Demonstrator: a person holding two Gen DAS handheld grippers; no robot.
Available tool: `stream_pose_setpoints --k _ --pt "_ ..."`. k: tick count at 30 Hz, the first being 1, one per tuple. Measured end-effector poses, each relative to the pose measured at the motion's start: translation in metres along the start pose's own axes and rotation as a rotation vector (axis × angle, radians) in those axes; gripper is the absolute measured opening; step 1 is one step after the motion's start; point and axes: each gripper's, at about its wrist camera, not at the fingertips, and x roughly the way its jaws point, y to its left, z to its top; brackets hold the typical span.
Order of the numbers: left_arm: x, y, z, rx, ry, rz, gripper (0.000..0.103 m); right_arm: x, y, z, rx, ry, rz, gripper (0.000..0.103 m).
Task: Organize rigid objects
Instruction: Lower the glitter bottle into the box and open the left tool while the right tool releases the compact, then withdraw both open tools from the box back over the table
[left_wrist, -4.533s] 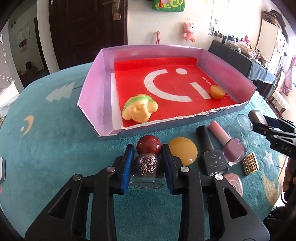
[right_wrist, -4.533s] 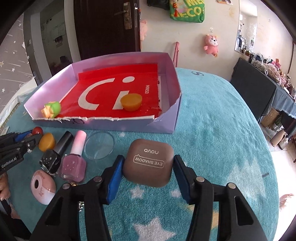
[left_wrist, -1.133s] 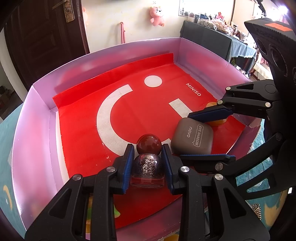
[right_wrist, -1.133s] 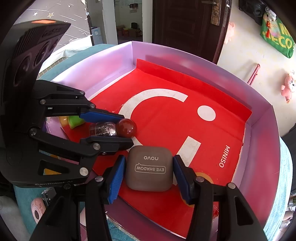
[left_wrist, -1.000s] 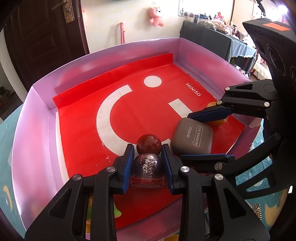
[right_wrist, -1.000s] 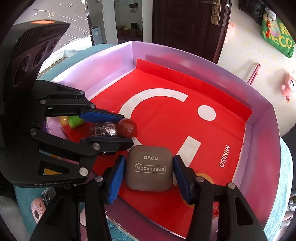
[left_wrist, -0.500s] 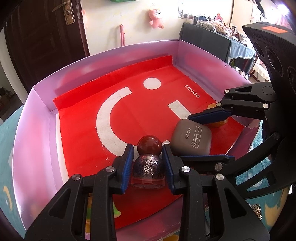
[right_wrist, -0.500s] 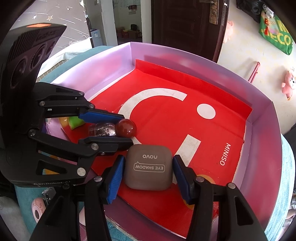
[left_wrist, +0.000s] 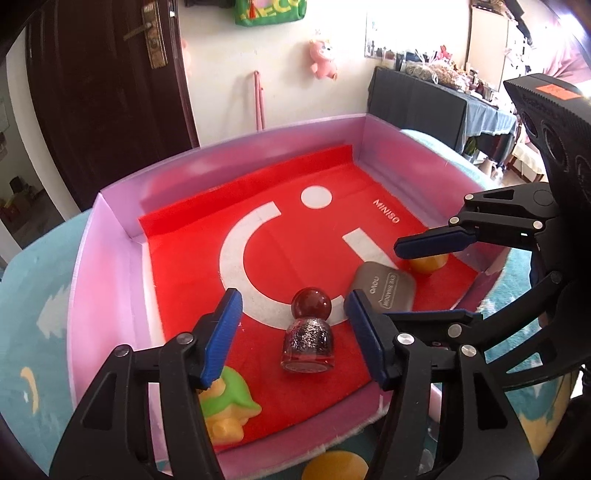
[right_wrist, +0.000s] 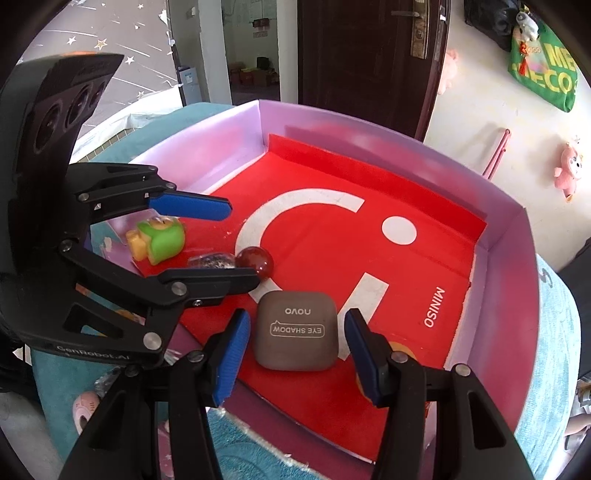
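Both claws have just let go. The left claw (left_wrist: 295, 328) now stands with its blue pads spread wide, and the glitter bottle (left_wrist: 308, 341) it was gripping half a second ago lies free on its side on the red liner, its dark red round cap (left_wrist: 311, 302) pointing toward the far wall. The right claw (right_wrist: 295, 347) has opened the same way, pads apart on either side of the brown eyeshadow case (right_wrist: 297, 334), which sits flat on the liner, touched by neither pad. Bottle and case lie close together near the front of the pink box (left_wrist: 110, 258). A green-capped toy (left_wrist: 225, 402) sits in the near left corner, an orange ball (left_wrist: 428, 264) toward the right wall. So two more pieces look delivered; an orange disc (left_wrist: 334, 465) outside the near wall is probably among those left to fetch.
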Motion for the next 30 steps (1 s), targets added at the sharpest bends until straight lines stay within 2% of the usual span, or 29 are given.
stream_pose_setpoints --k 3,9,18,22,30 --pt "-0.016 -0.001 0.0 -0.002 -0.041 0.015 0.069 -0.012 0.002 0.0 0.006 -0.02 -0.014 0.058" --pt "-0.054 -0.006 -0.005 -0.011 -0.115 0.052 0.072 -0.052 0.012 0.002 0.027 -0.102 -0.051 0.066" --pt "-0.119 -0.02 -0.03 -0.045 -0.251 0.104 0.083 -0.121 0.038 -0.01 0.069 -0.245 -0.108 0.085" --pt "-0.143 -0.025 -0.042 -0.068 -0.289 0.112 0.084 -0.148 0.05 -0.024 0.114 -0.301 -0.125 0.093" --pt "-0.196 -0.041 -0.06 -0.081 -0.371 0.164 0.086 -0.188 0.076 -0.047 0.117 -0.378 -0.162 0.096"
